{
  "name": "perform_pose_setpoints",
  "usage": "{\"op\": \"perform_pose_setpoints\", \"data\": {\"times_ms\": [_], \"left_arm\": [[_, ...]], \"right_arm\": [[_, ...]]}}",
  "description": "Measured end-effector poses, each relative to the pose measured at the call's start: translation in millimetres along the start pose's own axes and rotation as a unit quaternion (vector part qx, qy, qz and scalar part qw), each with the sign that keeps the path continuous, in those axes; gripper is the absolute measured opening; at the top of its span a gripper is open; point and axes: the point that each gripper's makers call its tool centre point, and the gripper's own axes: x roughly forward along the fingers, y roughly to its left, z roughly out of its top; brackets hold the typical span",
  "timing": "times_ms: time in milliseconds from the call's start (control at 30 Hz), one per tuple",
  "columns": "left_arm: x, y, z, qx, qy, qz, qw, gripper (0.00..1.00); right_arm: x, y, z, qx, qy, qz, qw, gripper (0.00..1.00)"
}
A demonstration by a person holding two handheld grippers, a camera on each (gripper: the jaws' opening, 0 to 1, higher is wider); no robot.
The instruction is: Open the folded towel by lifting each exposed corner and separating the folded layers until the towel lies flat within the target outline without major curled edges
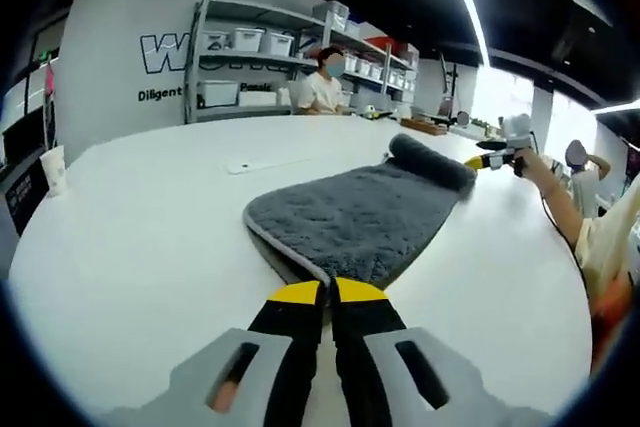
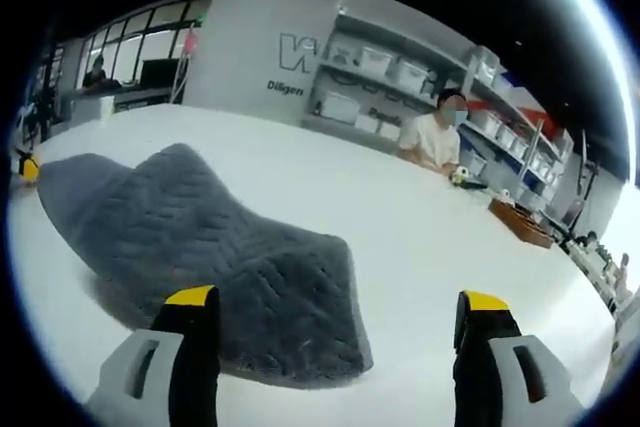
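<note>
A gray towel [image 1: 365, 215] lies on the white counter [image 1: 150, 237]. The left gripper [image 1: 328, 292] has its fingers pressed together at the towel's near edge. The right gripper [image 2: 340, 312] has its fingers spread wide, one touching the towel's raised end.

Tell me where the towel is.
The towel lies on the white table, its near edge at the left gripper; in the right gripper view it lies left of centre, under the left jaw.
</note>
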Motion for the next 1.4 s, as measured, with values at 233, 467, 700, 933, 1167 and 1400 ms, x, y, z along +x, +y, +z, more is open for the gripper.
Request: {"op": "perform_pose_setpoints", "data": {"times_ms": [233,467,700,933,1167,1400], "left_arm": [[-5,3.4,0.9,0.003,0.003,0.003,1.0,0.03],[-7,6.2,-2.2,0.021,0.014,0.014,0.9996,0.03],[-10,8.3,2.0,0.019,0.006,0.021,0.9996,0.03],[-9,7.3,0.4,0.019,0.008,0.021,0.9996,0.03],[-8,6.7,-2.6,0.018,0.012,0.02,0.9996,0.03],[-8,8.5,-5.9,0.013,0.017,0.021,0.9996,0.03]], "right_arm": [[0,9,0.1,-0.001,0.0,0.012,0.9999,0.89],[5,18,-0.4,0.019,-0.009,0.036,0.9992,0.57],[17,22,-14.6,0.016,0.01,0.046,0.9988,0.36],[23,31,-25.4,0.027,0.02,0.07,0.997,0.26],[25,37,-26.7,0.05,0.014,0.094,0.9942,0.09],[26,38,-27.0,0.043,0.01,0.095,0.9945,0.0]]}}
